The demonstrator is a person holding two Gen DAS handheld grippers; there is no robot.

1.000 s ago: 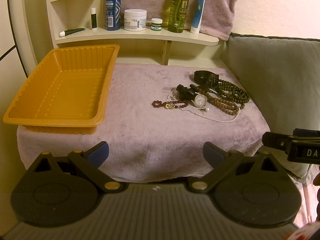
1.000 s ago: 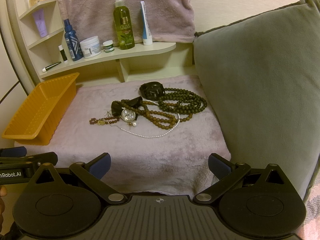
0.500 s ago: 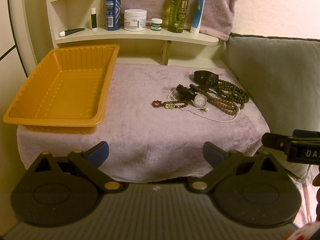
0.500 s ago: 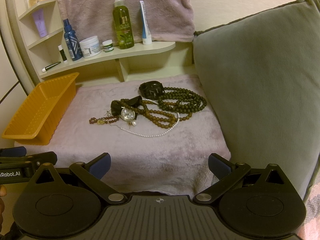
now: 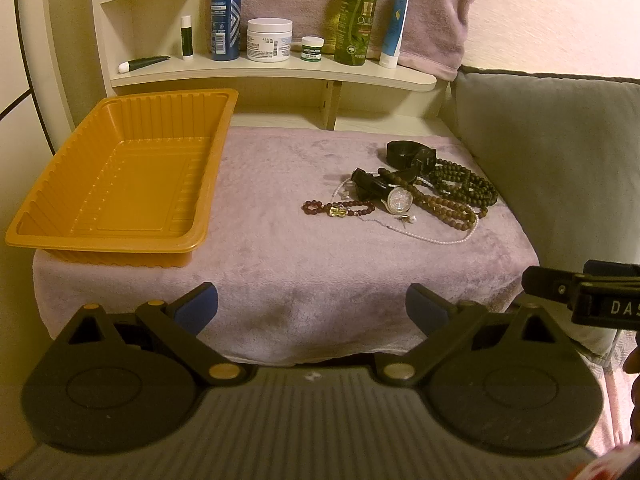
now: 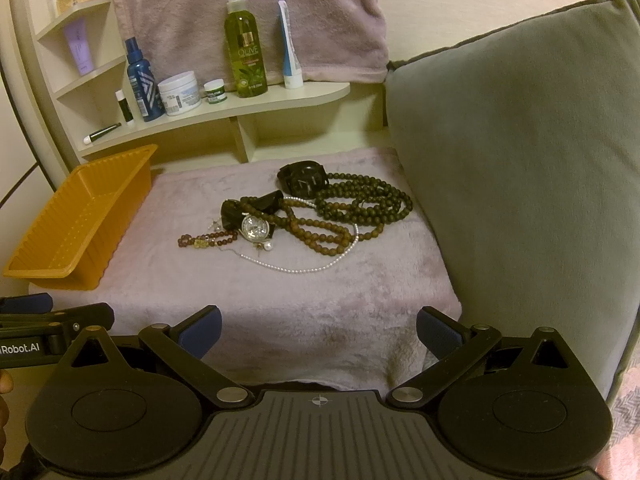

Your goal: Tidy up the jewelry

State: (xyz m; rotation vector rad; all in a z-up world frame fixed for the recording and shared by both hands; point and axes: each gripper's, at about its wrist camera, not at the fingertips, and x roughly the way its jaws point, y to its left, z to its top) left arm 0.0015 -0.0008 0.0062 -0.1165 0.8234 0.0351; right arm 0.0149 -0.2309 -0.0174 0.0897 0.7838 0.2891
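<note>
tray: orange, ribbed walls
cloth: pale mauve, plush, plain
cushion: grey-green, plain
silver-faced watch: black strap, silver patterned dial
black watch: all black
dark bead necklace: dark olive-brown beads
brown bead necklace: mid-brown beads
pearl strand: white
bead bracelet: dark red beads, gold charm
spray bottle: olive green, white cap
blue bottle: dark blue, pale chevron label
jar: white
small pot: green, white lid
tube: white and blue
hung towel: pale mauve
shelf: cream
left gripper: black body, blue pads
right gripper: black body, blue pads
</note>
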